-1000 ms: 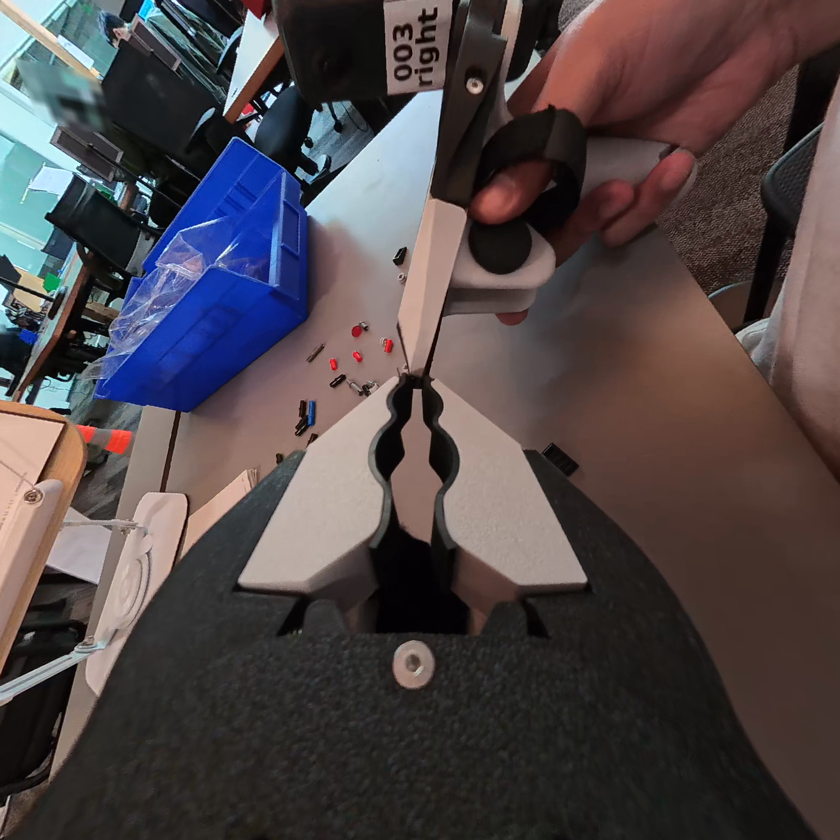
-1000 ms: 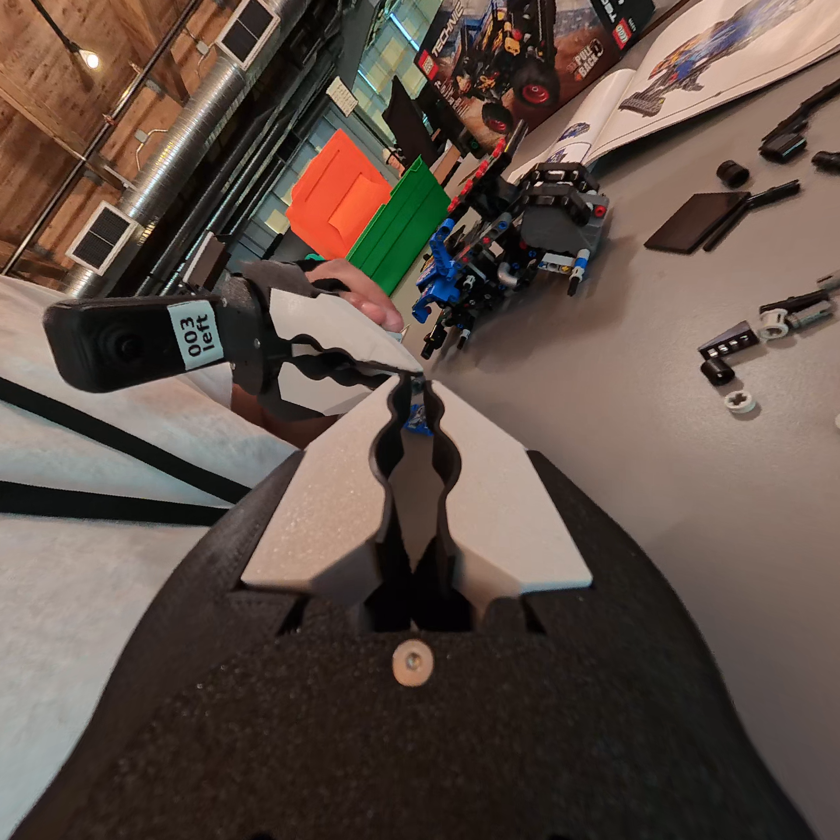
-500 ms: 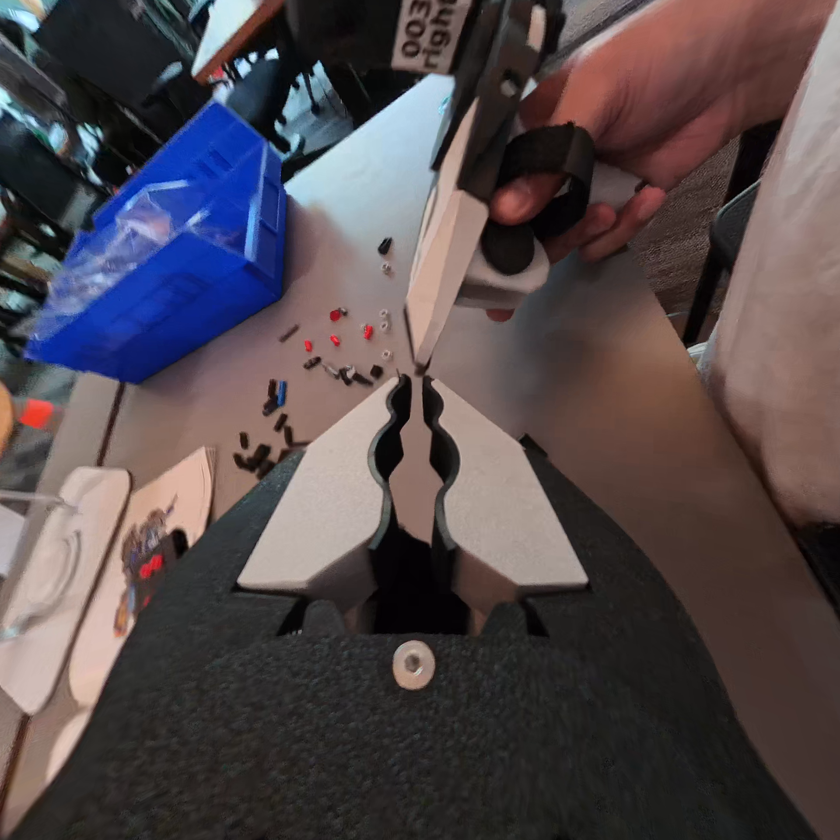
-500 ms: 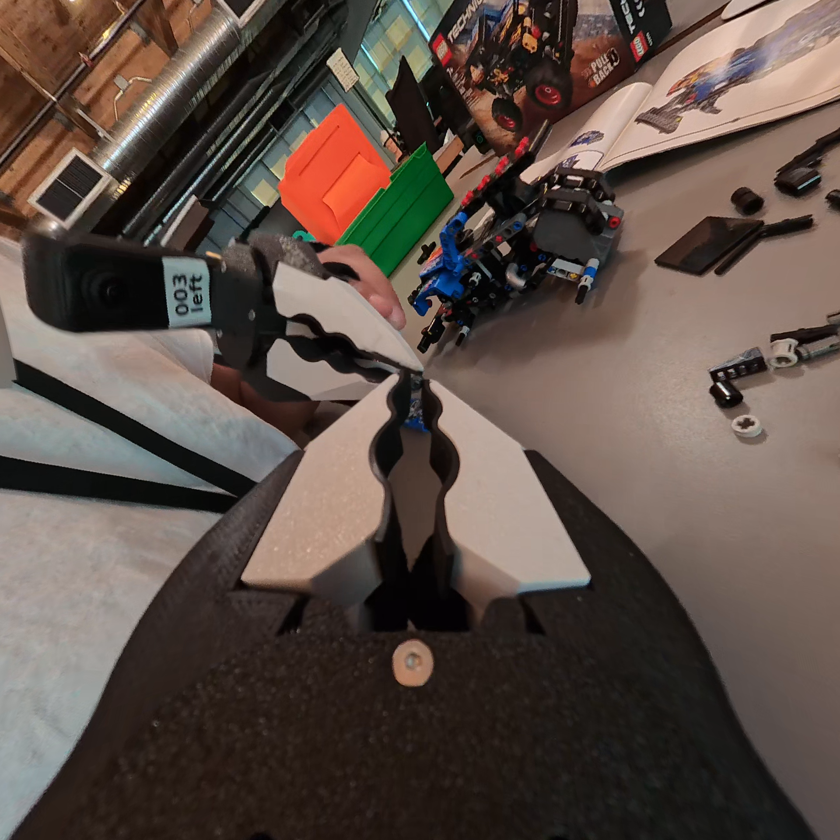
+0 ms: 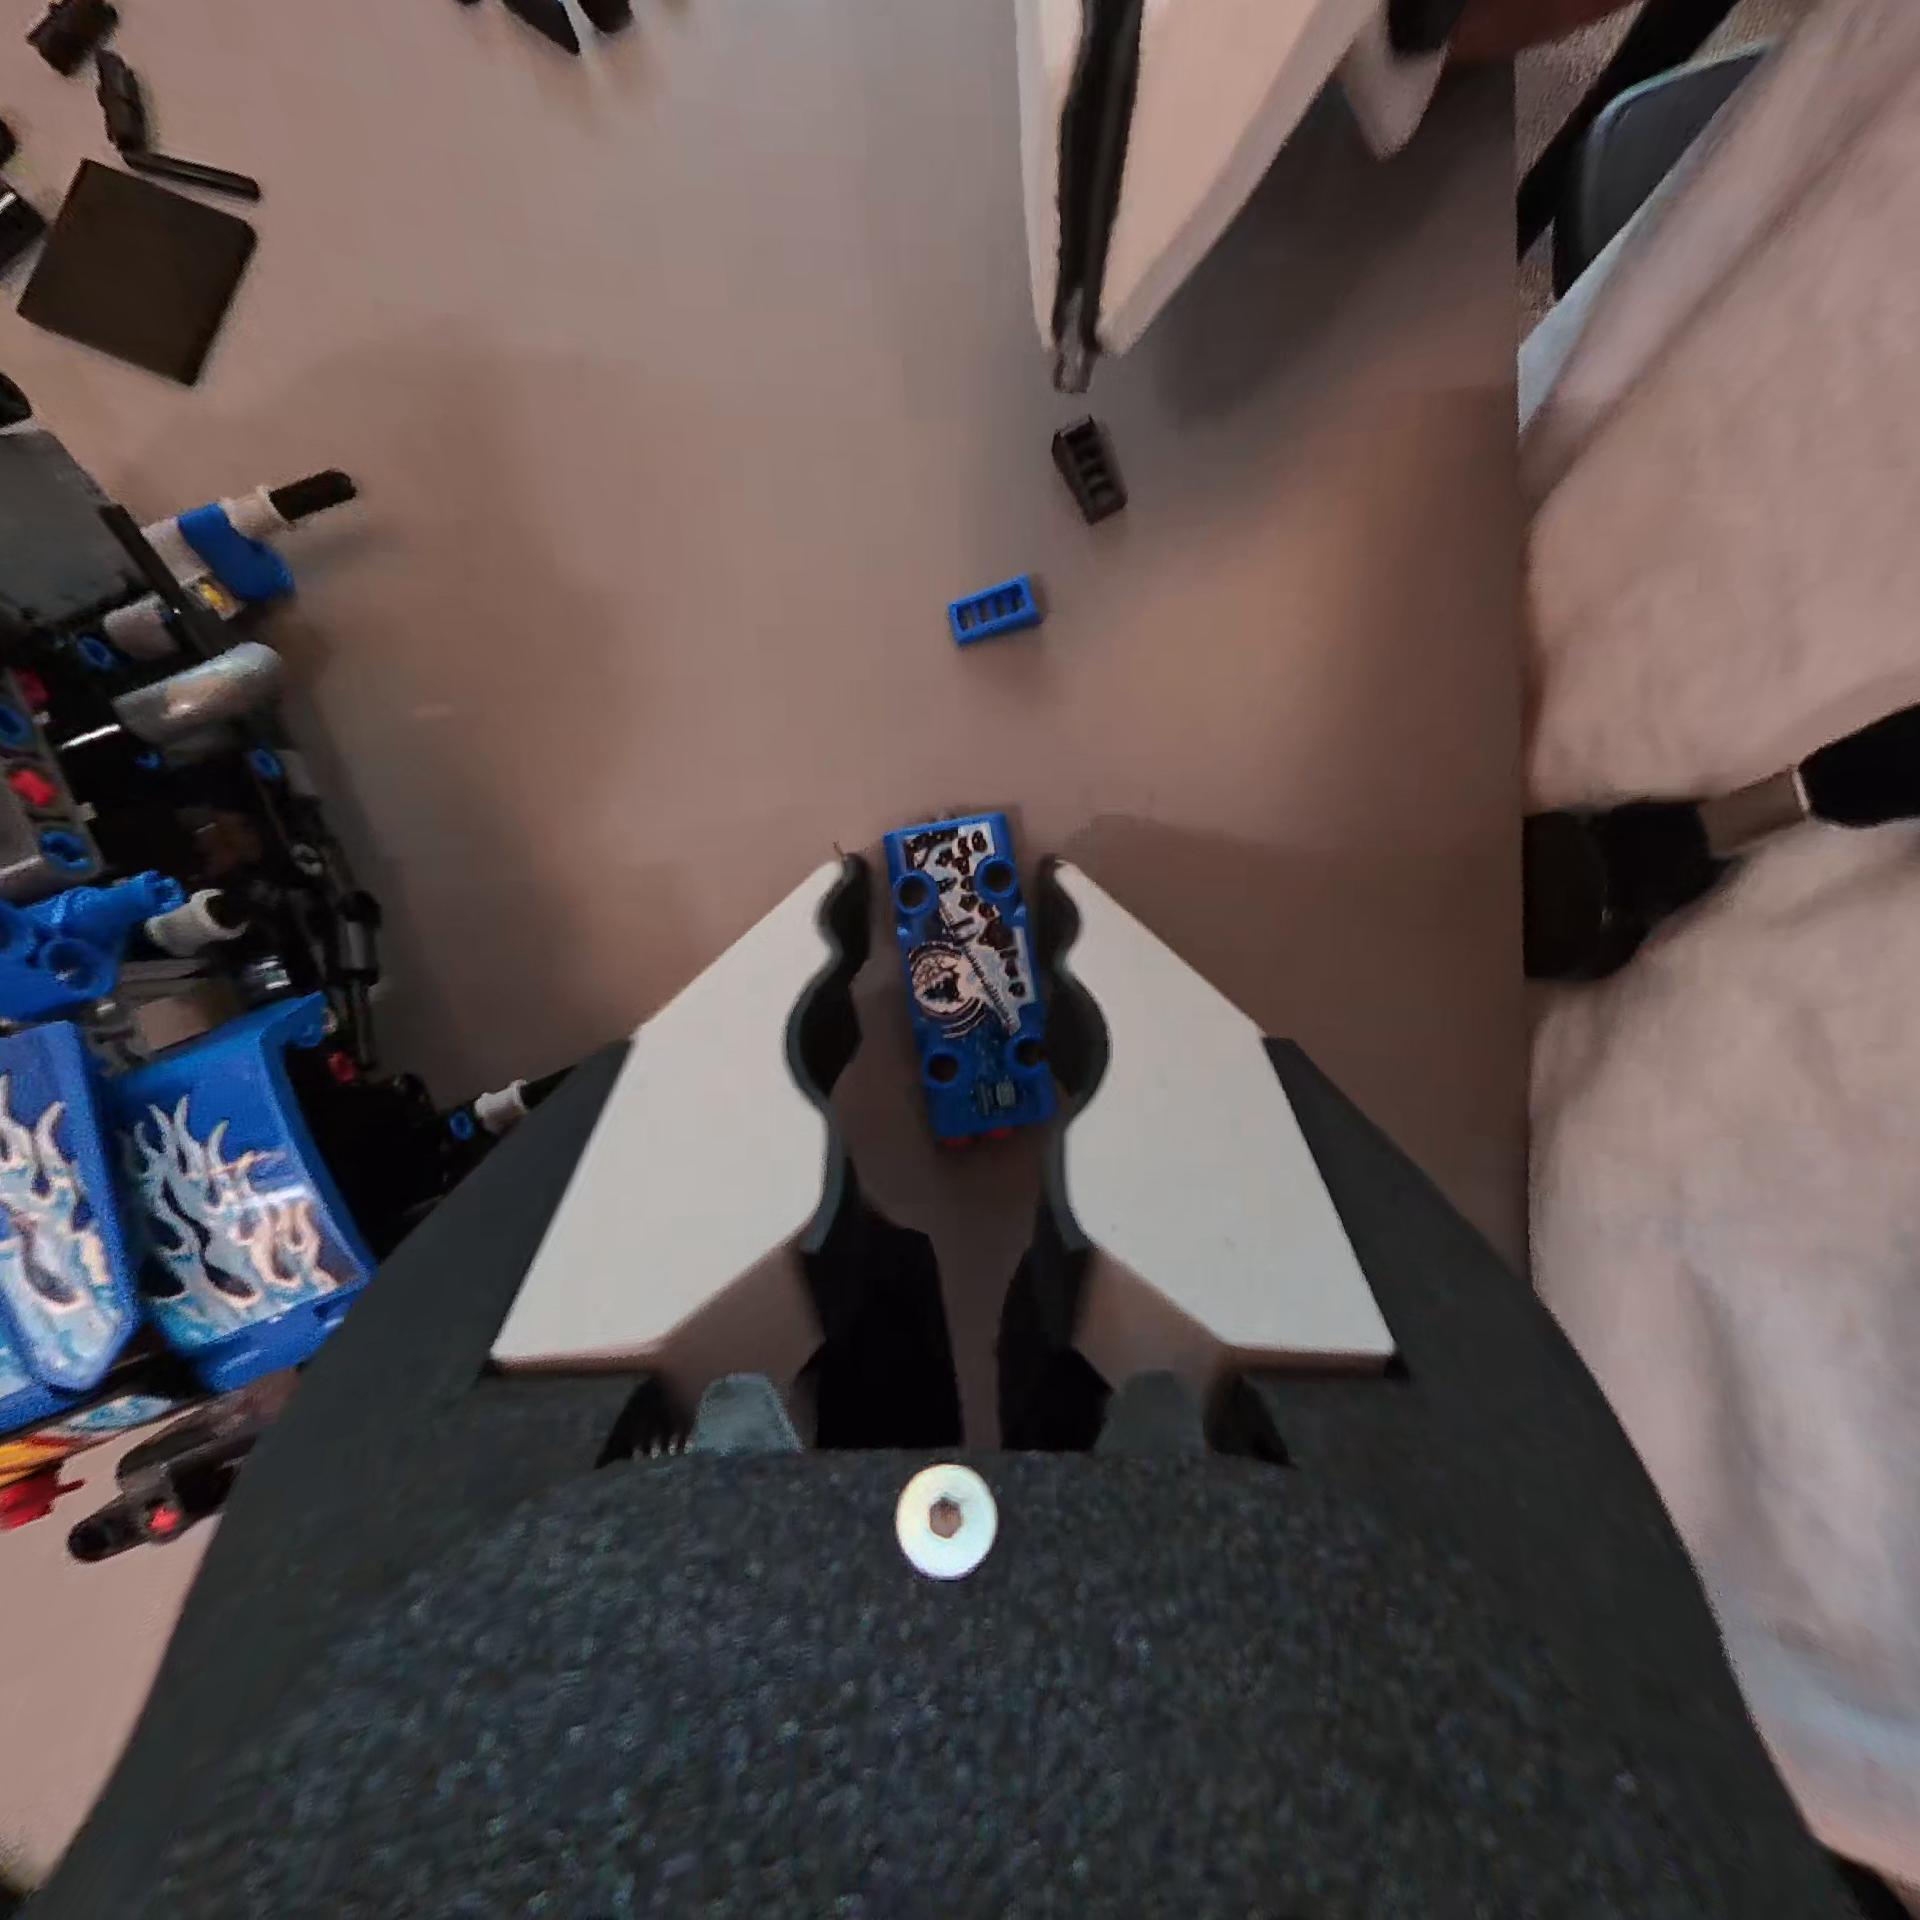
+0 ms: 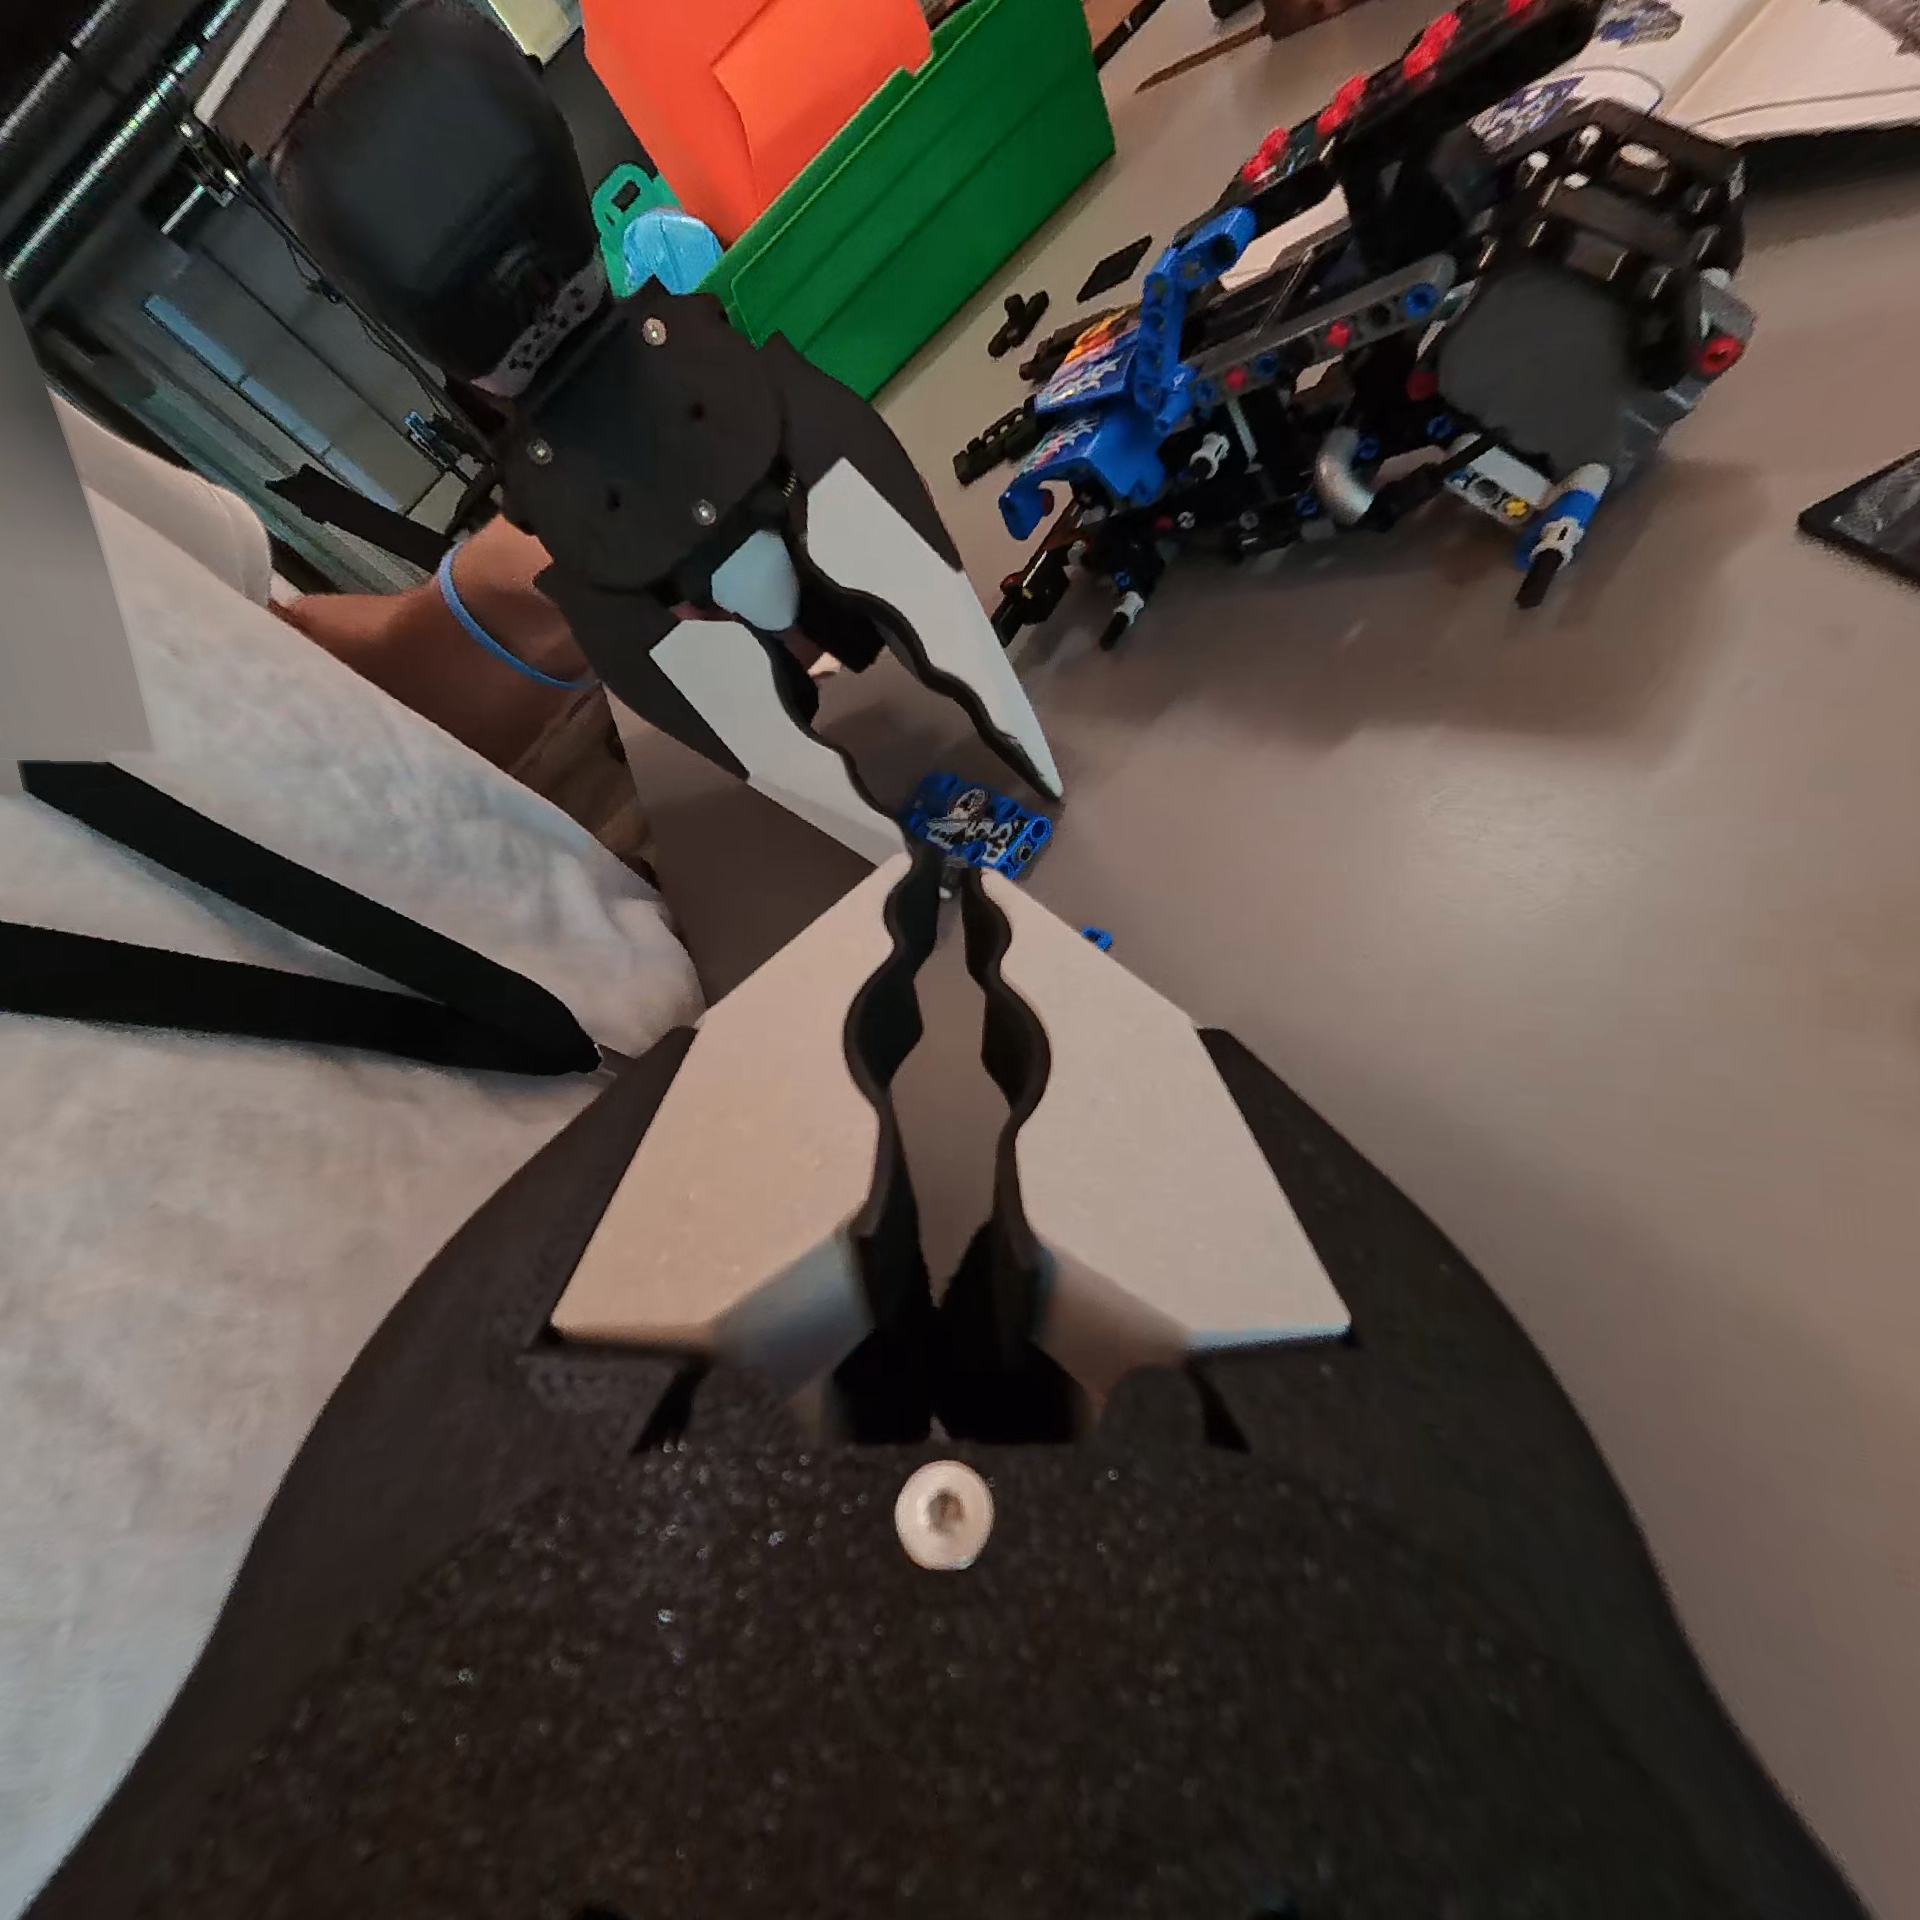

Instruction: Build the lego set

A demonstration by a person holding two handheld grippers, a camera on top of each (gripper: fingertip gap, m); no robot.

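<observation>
Blue panel [image 5: 968,982]: printed white-and-black sticker, round holes; seemingly flat on table [image 5: 644,520].

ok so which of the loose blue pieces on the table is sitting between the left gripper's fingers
The long blue panel with the printed pattern, lying flat between the open left gripper. The small blue grille piece lies farther out, beyond the fingertips, near a black grille piece.
</observation>
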